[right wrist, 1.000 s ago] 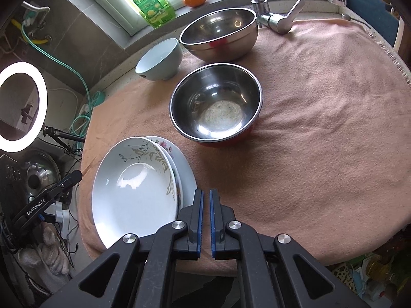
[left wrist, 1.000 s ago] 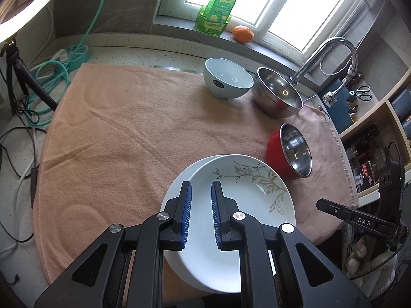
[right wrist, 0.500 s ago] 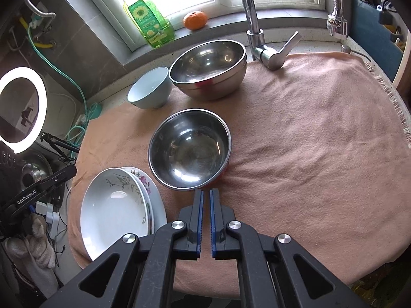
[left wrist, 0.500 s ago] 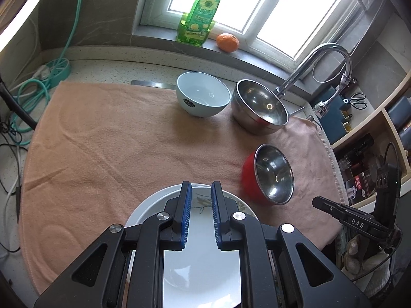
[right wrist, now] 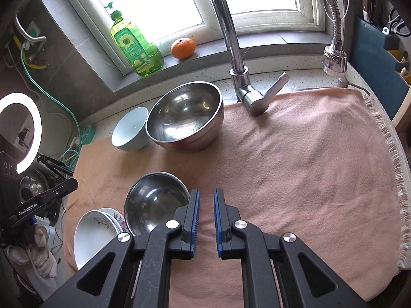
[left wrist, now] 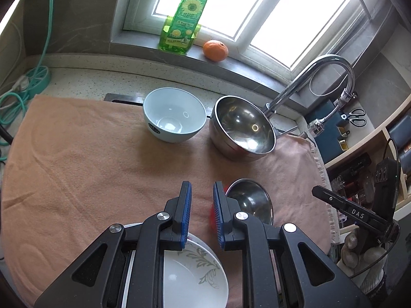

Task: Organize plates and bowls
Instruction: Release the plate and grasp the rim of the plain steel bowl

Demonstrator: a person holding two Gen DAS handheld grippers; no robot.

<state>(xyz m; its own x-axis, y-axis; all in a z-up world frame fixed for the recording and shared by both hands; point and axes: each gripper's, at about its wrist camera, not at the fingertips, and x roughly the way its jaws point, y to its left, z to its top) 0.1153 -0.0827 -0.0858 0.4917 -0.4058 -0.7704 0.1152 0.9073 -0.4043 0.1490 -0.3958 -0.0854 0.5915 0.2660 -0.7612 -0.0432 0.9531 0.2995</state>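
Two stacked white plates with a leaf pattern lie on the peach towel, partly under my left gripper. Its jaws are opening a narrow way, with nothing between them. A small steel bowl with a red outside stands just to its right. At the back stand a pale blue bowl and a large steel bowl. My right gripper hangs over bare towel, jaws opening and empty. Left of it are the small steel bowl and the plates.
A chrome faucet with its lever rises behind the towel. A green soap bottle and an orange stand on the window sill. A ring light stands left; shelves are at the right.
Both grippers moved away from the plates toward the back of the towel. The right jaws, shut before, now show a gap. The left jaws stand slightly wider.
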